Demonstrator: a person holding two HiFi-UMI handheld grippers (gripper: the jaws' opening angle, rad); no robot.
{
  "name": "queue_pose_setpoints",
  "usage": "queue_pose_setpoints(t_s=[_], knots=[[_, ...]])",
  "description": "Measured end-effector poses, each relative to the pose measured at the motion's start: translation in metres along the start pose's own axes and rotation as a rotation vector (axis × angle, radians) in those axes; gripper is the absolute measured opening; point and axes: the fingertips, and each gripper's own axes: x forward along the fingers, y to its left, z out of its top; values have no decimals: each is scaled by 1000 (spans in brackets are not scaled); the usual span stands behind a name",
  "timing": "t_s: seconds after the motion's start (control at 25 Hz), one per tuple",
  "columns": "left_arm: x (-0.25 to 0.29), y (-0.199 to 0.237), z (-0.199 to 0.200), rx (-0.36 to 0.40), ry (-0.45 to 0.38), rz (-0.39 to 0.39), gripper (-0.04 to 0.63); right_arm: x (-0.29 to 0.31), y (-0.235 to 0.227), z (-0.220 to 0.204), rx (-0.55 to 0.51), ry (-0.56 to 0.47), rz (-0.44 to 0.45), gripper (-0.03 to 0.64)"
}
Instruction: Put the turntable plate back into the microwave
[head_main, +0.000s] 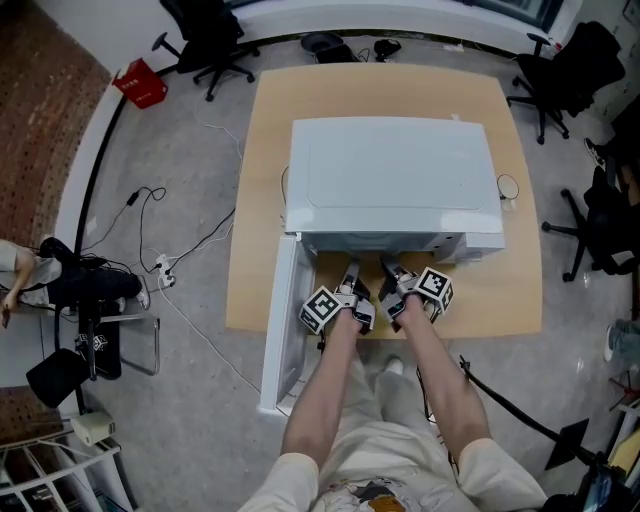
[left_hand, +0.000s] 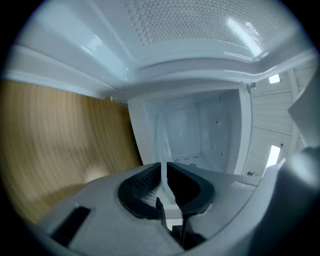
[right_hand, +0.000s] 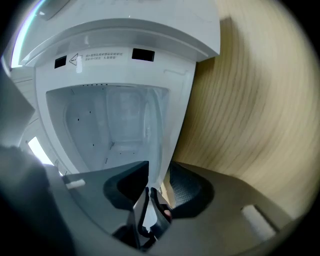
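The turntable plate (left_hand: 165, 135) is at the open mouth of the microwave (head_main: 390, 175), reaching from the fingers into the cavity (left_hand: 205, 135). It is clear glass, and both gripper views show it only as a pale edge. The left gripper (left_hand: 164, 167) has its fingers closed on the near rim. The right gripper (right_hand: 159, 167) has its fingers standing apart, with the rim passing between them but not pinched.

As I read it, the plate's weight hangs on one narrow grip at the left of its near edge, and that is the main risk. Glass is smooth and the hold is far off centre, so the plate could pivot in the left fingers. Its right side would then drop and strike the cavity floor or the front lip. A small roll of the left wrist would have the same effect.

The second risk is seating. No view shows a hub or roller ring under the plate, so I cannot tell whether it is centred. If it is let go while riding high on one side, it would sit crooked, or slide back out toward the bench (head_main: 500, 290).

The open door (head_main: 285, 320) stands just left of the left forearm — a sideways correction could knock it and jolt the grip. The right fingers, loose around the rim, could also catch the glass if that gripper is pulled away at an angle.
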Motion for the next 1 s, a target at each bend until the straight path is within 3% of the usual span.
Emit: queue_pose_setpoints(t_s=[0.16, 0.32, 0.44, 0.6, 0.72, 0.84, 1.0], knots=[[-10, -10, -6, 120, 26, 27, 6, -13, 0, -8, -72, 8, -35, 152], [-24, -38, -20, 337, 84, 40, -3, -36, 16, -15, -240, 12, -71, 101], [-41, -63, -29, 543, 111, 56, -3, -62, 38, -15, -420, -25, -87, 8], [-71, -97, -47, 878, 145, 95, -3, -98, 70, -25, -741, -38, -86, 6], [-93, -118, -67, 1056, 154, 117, -3, -123, 83, -41, -957, -20, -95, 6], [-108, -129, -88, 1129, 161, 134, -3, -138, 95, -58, -1119, -3, -88, 6], [-132, -133, -111, 1128, 161, 152, -3, -158, 97, -80, -1239, 15, -94, 6]])
